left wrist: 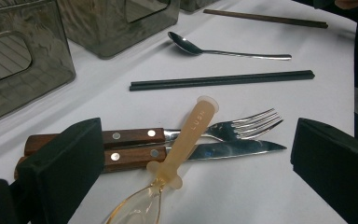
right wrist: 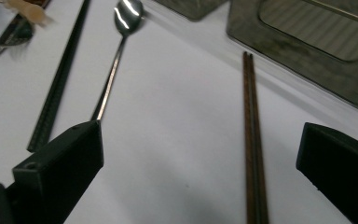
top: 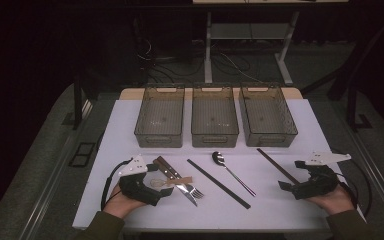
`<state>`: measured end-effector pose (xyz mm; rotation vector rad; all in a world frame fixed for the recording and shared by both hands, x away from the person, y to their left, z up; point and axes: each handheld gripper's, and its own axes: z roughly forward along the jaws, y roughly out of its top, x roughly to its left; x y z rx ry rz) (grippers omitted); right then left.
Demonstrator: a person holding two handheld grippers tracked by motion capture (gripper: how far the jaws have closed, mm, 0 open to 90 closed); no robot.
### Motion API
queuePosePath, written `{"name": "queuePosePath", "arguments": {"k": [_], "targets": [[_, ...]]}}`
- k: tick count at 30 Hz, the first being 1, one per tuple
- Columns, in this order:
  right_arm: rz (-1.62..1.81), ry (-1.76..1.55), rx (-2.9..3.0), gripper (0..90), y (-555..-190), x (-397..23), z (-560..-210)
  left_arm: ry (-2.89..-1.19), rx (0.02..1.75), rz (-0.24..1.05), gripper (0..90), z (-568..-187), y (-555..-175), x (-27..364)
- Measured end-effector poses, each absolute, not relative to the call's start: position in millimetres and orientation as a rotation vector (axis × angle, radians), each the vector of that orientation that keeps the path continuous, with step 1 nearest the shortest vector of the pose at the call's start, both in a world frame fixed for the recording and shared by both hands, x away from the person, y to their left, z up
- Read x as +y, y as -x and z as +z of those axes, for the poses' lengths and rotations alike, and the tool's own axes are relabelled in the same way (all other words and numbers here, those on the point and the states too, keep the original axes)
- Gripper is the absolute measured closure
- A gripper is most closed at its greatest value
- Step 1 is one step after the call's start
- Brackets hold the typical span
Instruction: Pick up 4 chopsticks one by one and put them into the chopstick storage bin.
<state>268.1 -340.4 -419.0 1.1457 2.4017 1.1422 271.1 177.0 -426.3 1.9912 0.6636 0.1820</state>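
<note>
Your left gripper (top: 166, 191) sits at the near left of the table (top: 280, 210), with its jaws wide apart and nothing in them. Right between those jaws lies the clear plastic spoon (left wrist: 177, 158). It rests across the fork (left wrist: 242, 125) and the knife (left wrist: 205, 150), which lie side by side with their brown wooden handles touching. Your right gripper (top: 286, 187) waits at the near right, and its jaws are wide apart and bare too, with the brown chopsticks (right wrist: 254, 154) on the cloth between them. Be careful here. If you close on the plastic spoon too low, I think you could pinch the knife or fork as well, or push them out of place. The spoon is smooth and thin, so it might slip or tip as you lift. The brown chopsticks lie flat, so one stick could roll away from the other. Now count with me: three empty bins (top: 215, 117) at the far side, two spoons counting the metal spoon (top: 230, 172), one fork, one knife, and two pairs of chopsticks counting the black chopsticks (top: 219, 183).
</note>
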Motion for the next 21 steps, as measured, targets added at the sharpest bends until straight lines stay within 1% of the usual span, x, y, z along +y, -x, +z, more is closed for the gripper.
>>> {"name": "queuePosePath", "arguments": {"k": [4, 5, 6, 7, 11, 12, 13, 14, 15, 16, 18, 19, 20, 21], "targets": [[1.133, -1.159, 2.411, 6.0, -267.2, -347.7, -420.2, -1.992, 0.659, 0.181, 2.2, -426.8, -270.4, 177.2], [1.125, -1.163, 2.41, 8.9, -266.6, -349.3, -420.7, -1.993, 0.659, 0.181, 2.3, -426.7, -270.4, 177.3], [1.132, -1.151, 2.409, 14.1, -265.0, -353.3, -420.2, -1.993, 0.662, 0.18, 2.5, -426.7, -270.2, 177.4], [1.133, -1.156, 2.404, 14.5, -264.6, -354.6, -420.2, -1.994, 0.662, 0.181, 2.5, -426.8, -270.2, 177.6], [1.135, -1.18, 2.392, 22.8, -263.8, -361.7, -419.7, -1.993, 0.668, 0.181, 3.3, -427.2, -270.1, 177.6], [1.135, -1.18, 2.392, 22.8, -263.8, -361.7, -419.7, -1.993, 0.668, 0.181, 3.3, -427.2, -270.0, 177.6], [1.135, -1.179, 2.394, 24.9, -263.8, -363.6, -419.5, -1.989, 0.669, 0.182, 3.6, -427.4, -269.8, 177.6], [1.131, -1.193, 2.391, 30.4, -264.0, -366.2, -419.6, -1.991, 0.669, 0.18, 3.6, -427.2, -269.9, 177.8], [1.131, -1.193, 2.391, 30.4, -264.0, -366.2, -419.6, -1.989, 0.67, 0.181, 3.6, -427.3, -269.8, 177.9], [1.121, -1.206, 2.397, 34.1, -263.9, -368.0, -419.8, -1.988, 0.67, 0.181, 3.7, -427.2, -269.8, 178.0], [1.114, -1.209, 2.397, 35.3, -264.1, -368.6, -420.1, -1.987, 0.672, 0.181, 3.8, -427.4, -269.9, 178.3], [1.099, -1.216, 2.398, 39.9, -264.0, -370.1, -420.5, -1.987, 0.673, 0.181, 3.8, -427.4, -269.9, 178.5], [1.099, -1.216, 2.398, 39.9, -264.0, -370.1, -420.5, -1.986, 0.673, 0.181, 3.8, -427.5, -270.0, 178.6], [1.092, -1.228, 2.399, 44.0, -262.8, -371.7, -420.7, -1.984, 0.675, 0.181, 3.8, -427.5, -269.9, 178.7]]}}
